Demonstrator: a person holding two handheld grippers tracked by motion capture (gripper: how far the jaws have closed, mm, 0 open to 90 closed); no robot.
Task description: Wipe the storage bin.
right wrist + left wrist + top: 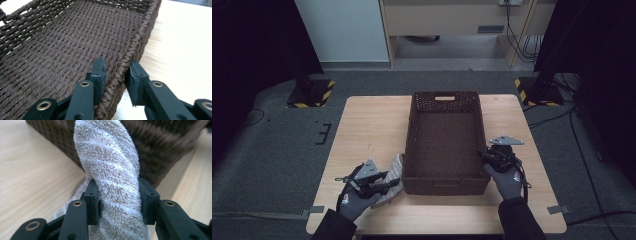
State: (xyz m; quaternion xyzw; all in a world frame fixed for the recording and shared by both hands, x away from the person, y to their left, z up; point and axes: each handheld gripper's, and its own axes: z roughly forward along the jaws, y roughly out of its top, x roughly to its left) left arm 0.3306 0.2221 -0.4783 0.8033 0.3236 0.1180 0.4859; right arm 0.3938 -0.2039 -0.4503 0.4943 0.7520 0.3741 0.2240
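1. Gripping a striped, fluffy towel (110, 177), my left claw (117, 202) has both jaws pressed into the rolled cloth, which rises straight up from between them.
2. I see the towel at the basket's (444, 186) near left corner on the wooden table (367, 125), touching the outer wall.
3. My right claw (117, 76) is clamped on the basket's right rim (130, 56), one jaw inside the wall, one outside.
4. I can read no brand, label or writing on the towel or basket.
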